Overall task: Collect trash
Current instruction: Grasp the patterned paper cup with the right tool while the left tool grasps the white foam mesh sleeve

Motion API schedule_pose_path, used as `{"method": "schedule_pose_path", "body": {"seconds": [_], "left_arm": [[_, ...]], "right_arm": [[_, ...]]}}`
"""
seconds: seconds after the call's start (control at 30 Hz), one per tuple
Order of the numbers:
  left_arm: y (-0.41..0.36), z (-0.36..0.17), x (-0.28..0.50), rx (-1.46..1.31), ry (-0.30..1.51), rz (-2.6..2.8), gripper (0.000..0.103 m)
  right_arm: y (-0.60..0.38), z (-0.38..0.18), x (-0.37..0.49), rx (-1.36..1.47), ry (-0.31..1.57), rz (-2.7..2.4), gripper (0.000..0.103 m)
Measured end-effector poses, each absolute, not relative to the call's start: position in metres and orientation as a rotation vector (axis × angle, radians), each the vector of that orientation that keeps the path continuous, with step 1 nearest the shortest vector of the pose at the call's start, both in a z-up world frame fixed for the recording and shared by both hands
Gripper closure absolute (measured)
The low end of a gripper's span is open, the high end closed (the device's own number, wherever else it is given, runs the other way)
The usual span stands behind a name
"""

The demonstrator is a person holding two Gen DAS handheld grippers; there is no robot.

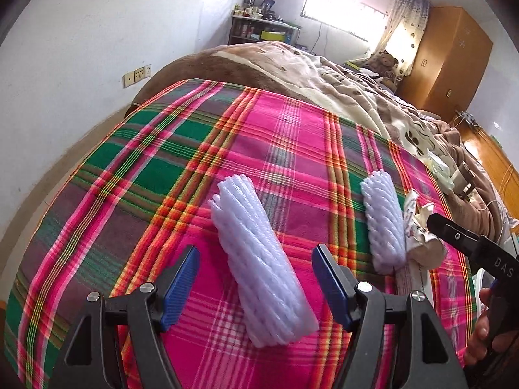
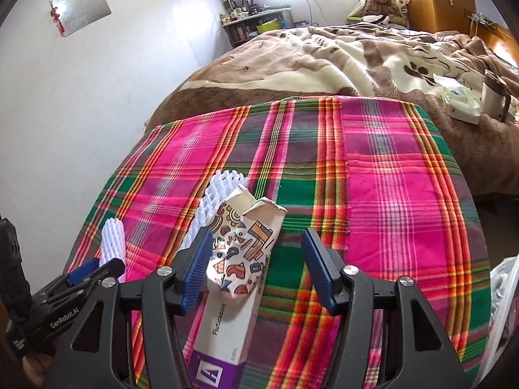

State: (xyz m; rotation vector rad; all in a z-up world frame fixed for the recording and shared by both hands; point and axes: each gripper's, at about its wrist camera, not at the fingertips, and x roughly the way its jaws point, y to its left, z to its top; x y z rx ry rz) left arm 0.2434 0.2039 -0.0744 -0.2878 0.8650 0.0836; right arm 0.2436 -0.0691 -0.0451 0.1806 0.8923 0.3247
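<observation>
The left tongs (image 1: 256, 282) gape wide astride one foam net (image 1: 262, 265) on the bed (image 1: 136, 175), ready to pinch it; the right tongs (image 2: 256, 262), equally wide and empty, straddle a torn carton (image 2: 240, 259).

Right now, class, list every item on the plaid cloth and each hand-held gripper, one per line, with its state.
Left hand-held gripper: open, astride the nearer net.
Right hand-held gripper: open, around the carton.
Nearer white foam mesh net: lying flat, ungrasped.
Farther white foam mesh net: lying flat, beside the carton.
Torn patterned paper carton: opened, crumpled, lying down.
Pink-green plaid cloth: spread flat.
</observation>
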Motion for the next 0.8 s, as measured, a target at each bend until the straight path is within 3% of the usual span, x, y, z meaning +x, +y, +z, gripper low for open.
{"method": "schedule_pose_path", "body": {"seconds": [0.17, 0.23, 0.3, 0.37, 0.53, 0.8], "left_arm": [[0.209, -0.081, 0.252, -0.311, 0.884, 0.090, 0.033], [0.208, -0.081, 0.253, -0.301, 0.883, 0.087, 0.042], [0.207, -0.082, 0.254, -0.292, 0.892, 0.086, 0.046], [0.206, -0.081, 0.254, -0.290, 0.891, 0.082, 0.058], [0.204, -0.081, 0.255, -0.302, 0.890, 0.063, 0.069], [0.191, -0.074, 0.249, -0.269, 0.866, 0.017, 0.072]], "right_arm": [[-0.069, -0.051, 0.247, 0.187, 0.916, 0.329, 0.060], [-0.068, -0.051, 0.246, 0.187, 0.913, 0.328, 0.061], [-0.068, -0.052, 0.246, 0.193, 0.926, 0.325, 0.075], [-0.069, -0.054, 0.245, 0.200, 0.933, 0.335, 0.076], [-0.070, -0.055, 0.244, 0.209, 0.933, 0.338, 0.078], [-0.076, -0.055, 0.237, 0.213, 0.915, 0.329, 0.081]]}}
